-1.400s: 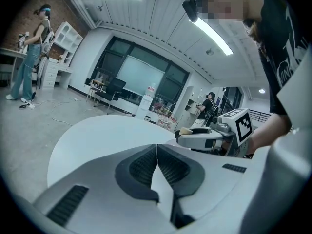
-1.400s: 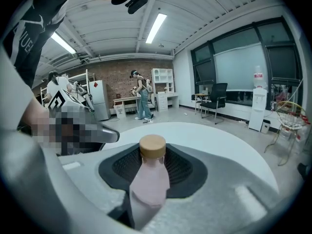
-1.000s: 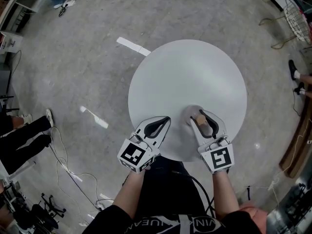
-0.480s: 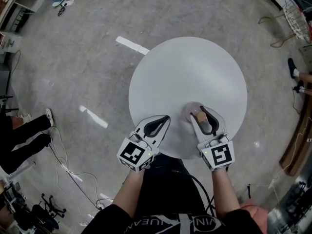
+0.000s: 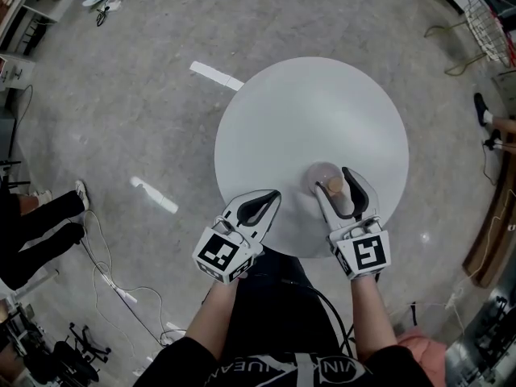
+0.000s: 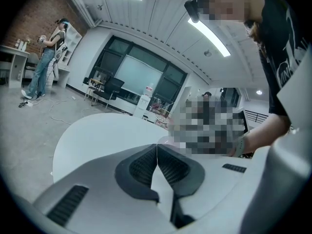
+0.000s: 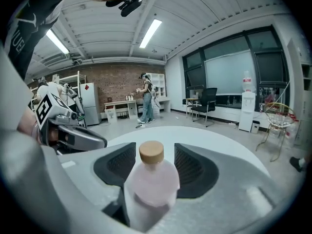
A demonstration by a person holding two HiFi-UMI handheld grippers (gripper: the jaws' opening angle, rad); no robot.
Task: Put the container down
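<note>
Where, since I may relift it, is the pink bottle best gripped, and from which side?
Probably grip the bottle by its round body below the cap, from the person's side: it stands upright on the table, and the right tongs, now opening, straddle it.

Both bare forearms reach forward and down from the body, roughly side by side. The left forearm (image 5: 216, 317) angles slightly inward; the left gripper (image 5: 276, 193) has its jaws pressed together, tip against tip, with nothing between them, its marker cube (image 5: 222, 256) facing up. The right forearm (image 5: 372, 325) runs straighter ahead; the right gripper (image 5: 333, 180) is level, its jaws opening and standing clear to either side of the container (image 7: 152, 182) between them, pads off its sides
</note>
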